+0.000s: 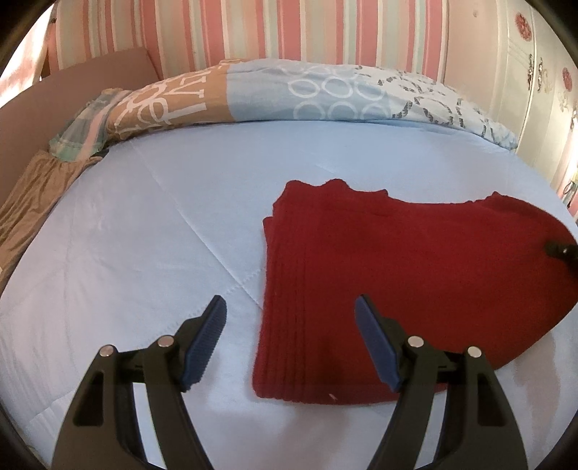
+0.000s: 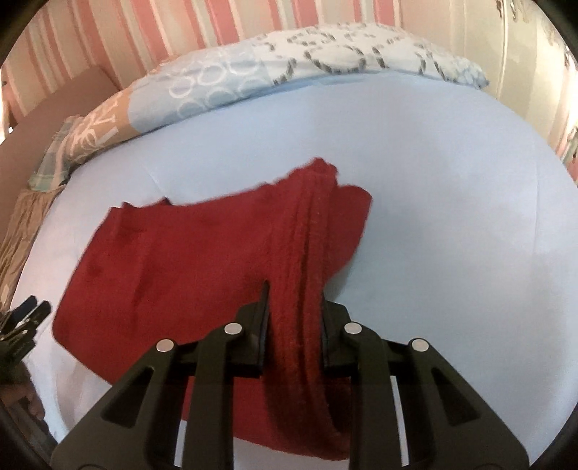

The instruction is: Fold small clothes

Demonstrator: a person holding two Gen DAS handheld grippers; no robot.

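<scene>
A dark red knitted garment (image 1: 397, 267) lies folded on the pale blue bedspread (image 1: 144, 235). My left gripper (image 1: 290, 305) hovers open above the garment's near left edge, nothing between its blue pads. In the right wrist view my right gripper (image 2: 294, 293) is shut on a bunched ridge of the red garment (image 2: 310, 253), which is lifted off the bed at its right side while the rest lies flat to the left. A tip of the right gripper (image 1: 561, 249) shows at the far right of the left wrist view. The left gripper (image 2: 25, 318) shows at the left edge.
A patterned blue, tan and white pillow (image 1: 289, 94) lies across the head of the bed. A checked cloth (image 1: 83, 126) and a tan satin cloth (image 1: 32, 202) sit at the left edge. Behind is a pink striped wall (image 1: 253, 25); a white wardrobe (image 1: 534, 72) stands at the right.
</scene>
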